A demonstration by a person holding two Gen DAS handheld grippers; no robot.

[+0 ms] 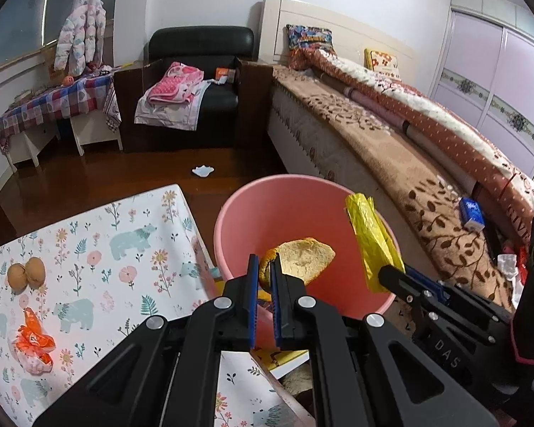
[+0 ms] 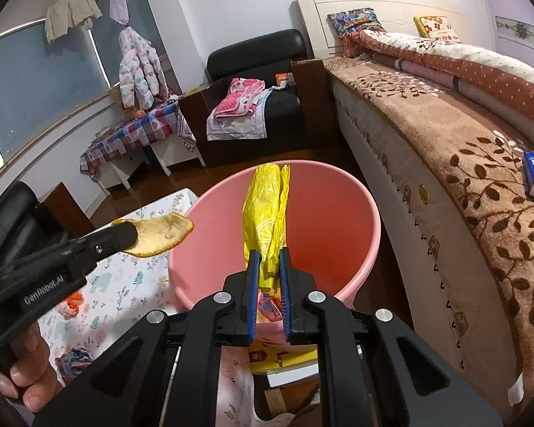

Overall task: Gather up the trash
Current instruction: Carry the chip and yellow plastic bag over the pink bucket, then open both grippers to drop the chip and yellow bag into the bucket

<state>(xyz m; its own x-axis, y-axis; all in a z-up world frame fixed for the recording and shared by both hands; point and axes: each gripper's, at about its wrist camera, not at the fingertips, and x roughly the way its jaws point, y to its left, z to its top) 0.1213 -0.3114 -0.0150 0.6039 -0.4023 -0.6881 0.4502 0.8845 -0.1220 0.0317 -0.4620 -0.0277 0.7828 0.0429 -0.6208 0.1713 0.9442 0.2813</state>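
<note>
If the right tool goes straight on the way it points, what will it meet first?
Probably the inner far wall of the round pink plastic bin. The right tool holds a crumpled yellow plastic wrapper above its opening; depth is unclear.

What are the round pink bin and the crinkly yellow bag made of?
The round pink bin looks like smooth moulded plastic: even colour, soft sheen, thin rim. The crinkly yellow bag seems thin glossy plastic film, judging by its sharp creases and highlights.

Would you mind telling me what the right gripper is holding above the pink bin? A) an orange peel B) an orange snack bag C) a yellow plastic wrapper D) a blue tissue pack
C: the right gripper is shut on the yellow plastic wrapper over the pink bin; the orange peel is in the left gripper.
</note>
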